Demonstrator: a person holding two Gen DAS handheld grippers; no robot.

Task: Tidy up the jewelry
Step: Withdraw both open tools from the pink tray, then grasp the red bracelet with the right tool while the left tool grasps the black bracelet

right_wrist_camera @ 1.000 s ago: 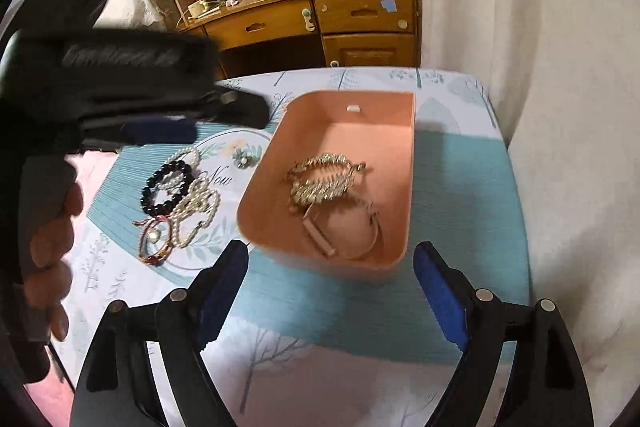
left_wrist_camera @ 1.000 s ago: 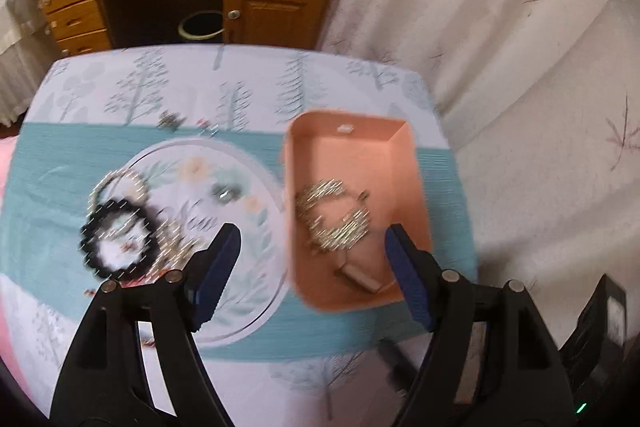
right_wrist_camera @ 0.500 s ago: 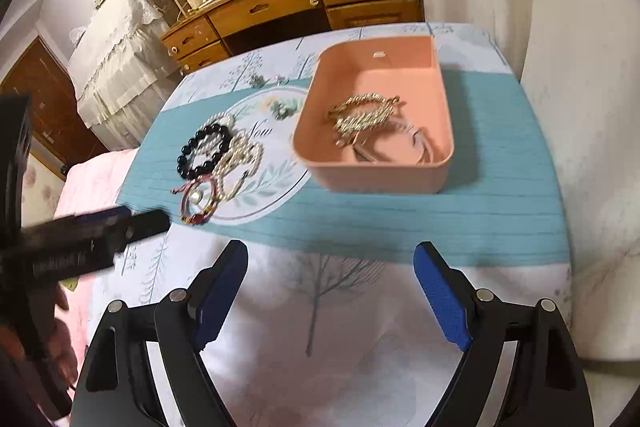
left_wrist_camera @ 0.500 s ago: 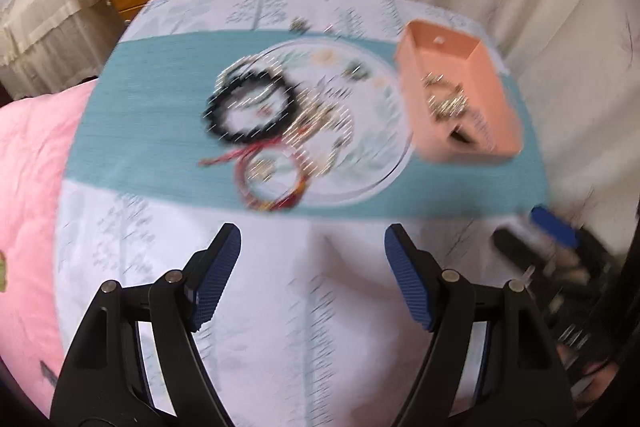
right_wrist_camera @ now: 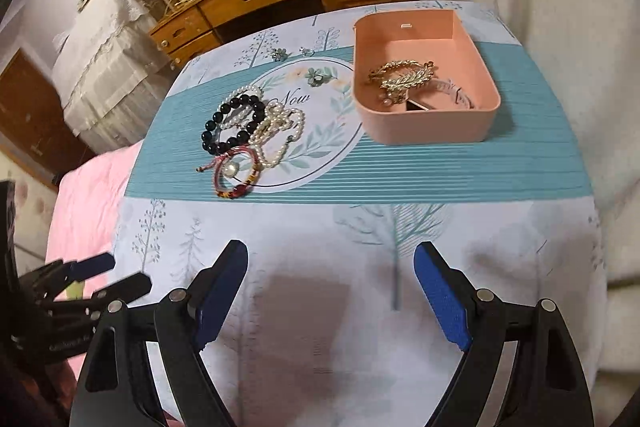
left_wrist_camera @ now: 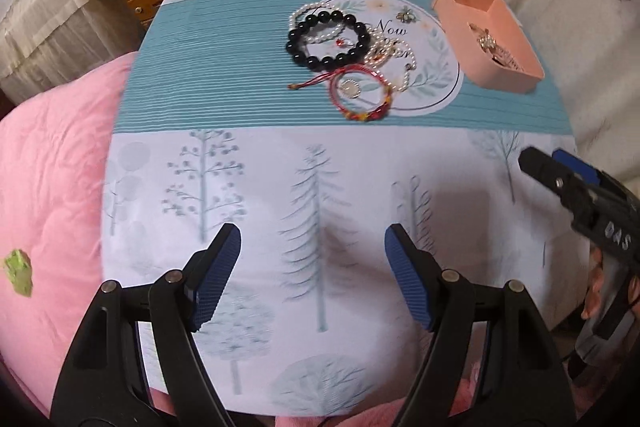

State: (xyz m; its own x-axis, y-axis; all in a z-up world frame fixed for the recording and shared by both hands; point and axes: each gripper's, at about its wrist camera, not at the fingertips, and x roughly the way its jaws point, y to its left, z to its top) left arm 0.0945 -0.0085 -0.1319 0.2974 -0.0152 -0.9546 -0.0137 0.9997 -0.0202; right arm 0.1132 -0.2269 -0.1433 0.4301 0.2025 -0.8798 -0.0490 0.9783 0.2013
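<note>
Both pairs of tongs hang over the near, white part of the tablecloth, the stretch printed with pale trees, and both stand wide with nothing between their blue pads. The left tongs point down at bare cloth; the right tongs do the same, just beside them, and each shows at the edge of the other's view.

The jewelry lies well ahead of both, on the teal band of the cloth. Ahead of the left tongs and a little to their right sits a heap of bracelets: a black bead bracelet lying over a pearl strand, with a red cord bracelet nearest the tongs, touching the pearls. Further right, ahead of the right tongs, stands a pink tray holding a gold leaf-shaped bracelet and a pale strap partly hidden by the tray wall. Beyond the heap lie a few small brooches or earrings, too small to tell apart.
</note>
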